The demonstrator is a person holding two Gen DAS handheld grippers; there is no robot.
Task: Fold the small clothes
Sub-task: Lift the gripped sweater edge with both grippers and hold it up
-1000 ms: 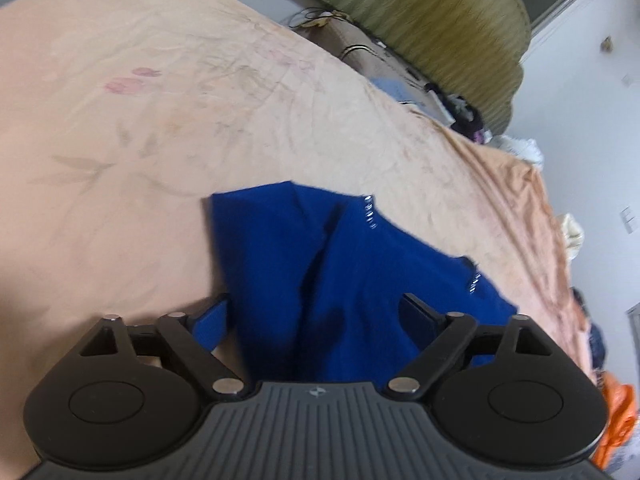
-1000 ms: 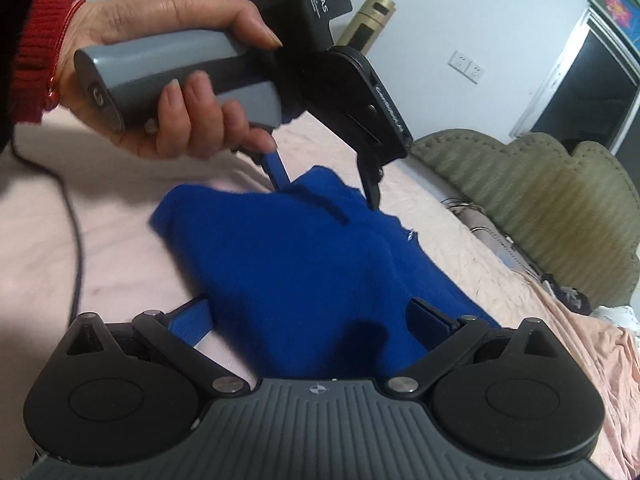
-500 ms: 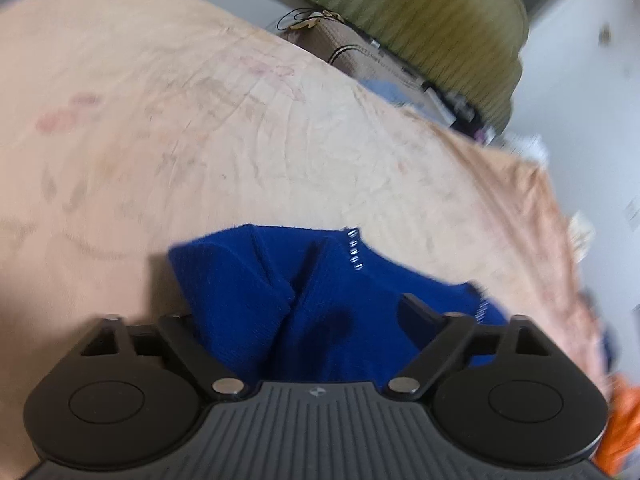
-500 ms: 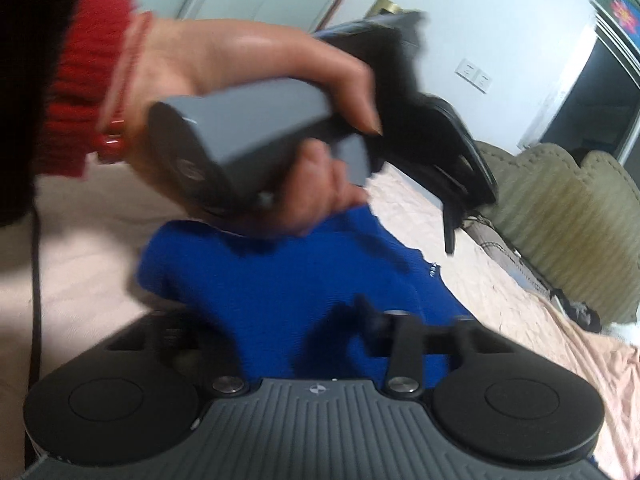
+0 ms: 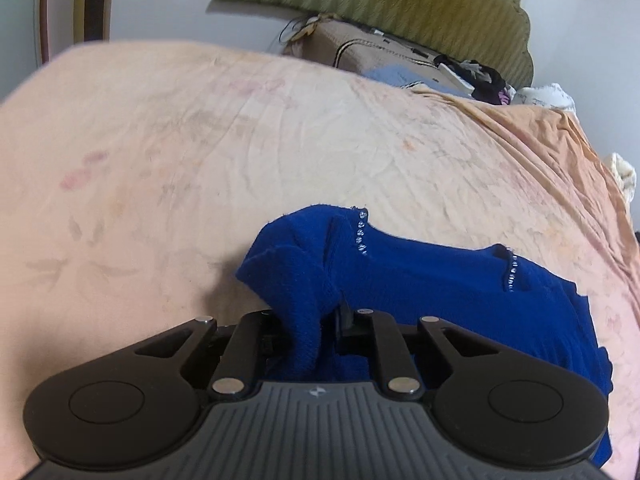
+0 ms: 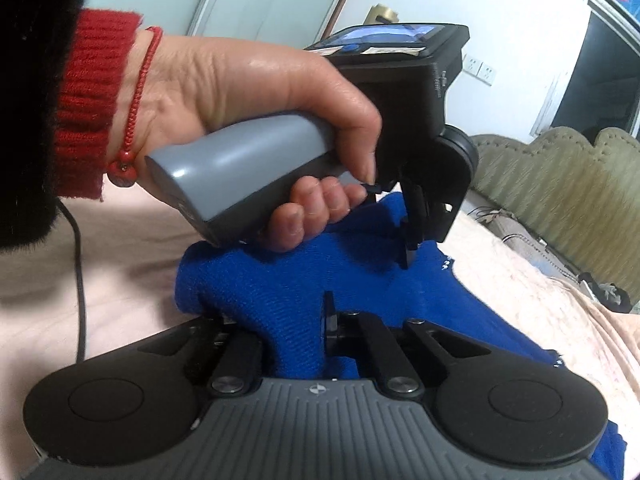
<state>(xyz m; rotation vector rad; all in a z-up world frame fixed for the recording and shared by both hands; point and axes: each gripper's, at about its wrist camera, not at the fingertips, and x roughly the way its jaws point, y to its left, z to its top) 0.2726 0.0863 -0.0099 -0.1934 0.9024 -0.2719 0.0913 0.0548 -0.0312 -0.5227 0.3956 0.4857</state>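
blue garment (image 5: pixel 420 276) pinched in left gripper (image 5: pixel 310 320) and right gripper (image 6: pixel 296 328)

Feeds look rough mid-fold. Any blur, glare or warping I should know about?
Left wrist view: fisheye bows the bed sheet, far headboard soft, blue sweater sharp. Right wrist view: sheen on the left hand, edges smeared.

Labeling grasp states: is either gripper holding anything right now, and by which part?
Both hold the blue sweater. The left gripper is shut on a bunched fold at its near edge; the right gripper is shut on another bunched fold at its near edge.
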